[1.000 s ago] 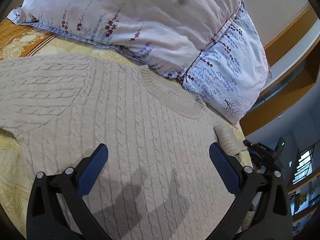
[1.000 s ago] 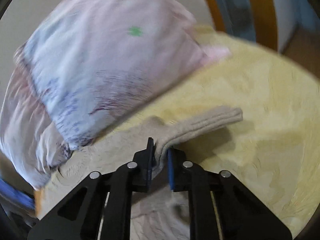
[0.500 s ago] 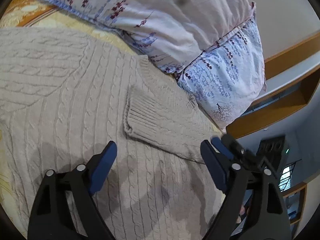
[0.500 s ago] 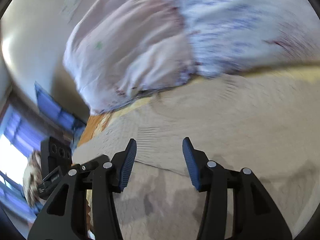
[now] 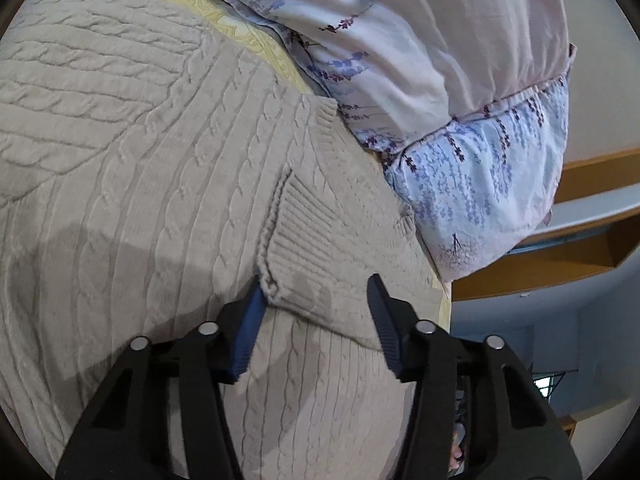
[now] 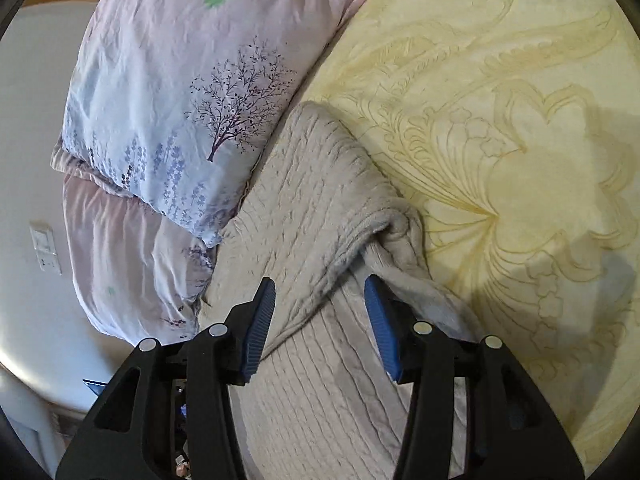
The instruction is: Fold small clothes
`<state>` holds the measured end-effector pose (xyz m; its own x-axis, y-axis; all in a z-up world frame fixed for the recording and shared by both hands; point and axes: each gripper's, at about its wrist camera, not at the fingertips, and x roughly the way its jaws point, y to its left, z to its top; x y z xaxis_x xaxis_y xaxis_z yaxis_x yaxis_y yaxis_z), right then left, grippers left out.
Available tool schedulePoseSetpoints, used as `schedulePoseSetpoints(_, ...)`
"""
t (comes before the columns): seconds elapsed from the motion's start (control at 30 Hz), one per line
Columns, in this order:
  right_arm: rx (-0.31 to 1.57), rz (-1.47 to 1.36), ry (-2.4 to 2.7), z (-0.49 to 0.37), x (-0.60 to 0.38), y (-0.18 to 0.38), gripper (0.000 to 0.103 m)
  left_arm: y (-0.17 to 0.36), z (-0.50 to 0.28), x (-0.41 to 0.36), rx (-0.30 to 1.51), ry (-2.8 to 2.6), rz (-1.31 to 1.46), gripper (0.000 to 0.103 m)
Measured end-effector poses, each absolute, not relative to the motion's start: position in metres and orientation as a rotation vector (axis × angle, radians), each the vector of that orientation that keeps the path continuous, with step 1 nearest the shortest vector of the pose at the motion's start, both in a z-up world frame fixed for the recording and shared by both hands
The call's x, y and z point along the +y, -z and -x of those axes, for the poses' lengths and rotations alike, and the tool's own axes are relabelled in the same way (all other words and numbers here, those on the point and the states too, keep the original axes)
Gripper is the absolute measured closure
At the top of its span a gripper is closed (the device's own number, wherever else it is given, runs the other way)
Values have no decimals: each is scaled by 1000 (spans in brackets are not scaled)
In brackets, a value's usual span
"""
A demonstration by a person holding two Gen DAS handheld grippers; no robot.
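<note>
A beige cable-knit sweater [image 5: 132,184] lies flat on the bed. One sleeve is folded across its chest, and the ribbed cuff [image 5: 298,240] lies just ahead of my left gripper [image 5: 316,292], which is open with its left pad touching the cuff's corner. In the right wrist view the sweater's shoulder fold [image 6: 320,208] bunches up on the bedspread. My right gripper [image 6: 320,292] is open and empty, hovering over that fold.
Floral pillows [image 5: 432,64] lie against the sweater's collar side and show in the right wrist view too [image 6: 188,92]. A yellow patterned bedspread [image 6: 500,120] stretches to the right. A wooden ledge [image 5: 560,256] lies beyond the bed edge.
My right gripper let go of the sleeve after carrying it across the sweater's chest, then swung back toward the shoulder fold. My left gripper narrowed and came up to the cuff.
</note>
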<state>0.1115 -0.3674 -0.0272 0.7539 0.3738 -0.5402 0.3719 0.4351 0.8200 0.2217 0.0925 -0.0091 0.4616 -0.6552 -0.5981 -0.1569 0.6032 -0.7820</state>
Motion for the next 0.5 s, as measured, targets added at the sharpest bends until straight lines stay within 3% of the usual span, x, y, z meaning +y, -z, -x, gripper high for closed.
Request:
schedulePoseSetpoints(0.13, 712, -1136, 25, -115, -368, 27, 56, 14, -231, 89, 1090, 359, 896, 78)
schedulePoseSetpoints(0.2, 695, -1122, 42, -116, -369, 25, 61, 16, -237, 86, 1098, 350, 870, 93)
schedulePoseSetpoints(0.3, 673, -1104, 65, -115, -372, 27, 66, 12, -243, 86, 1084, 351, 823, 95)
schedulePoseSetpoints(0.5, 662, -1072, 65, -115, -367, 24, 66, -15, -239, 101, 1003, 333, 700, 95)
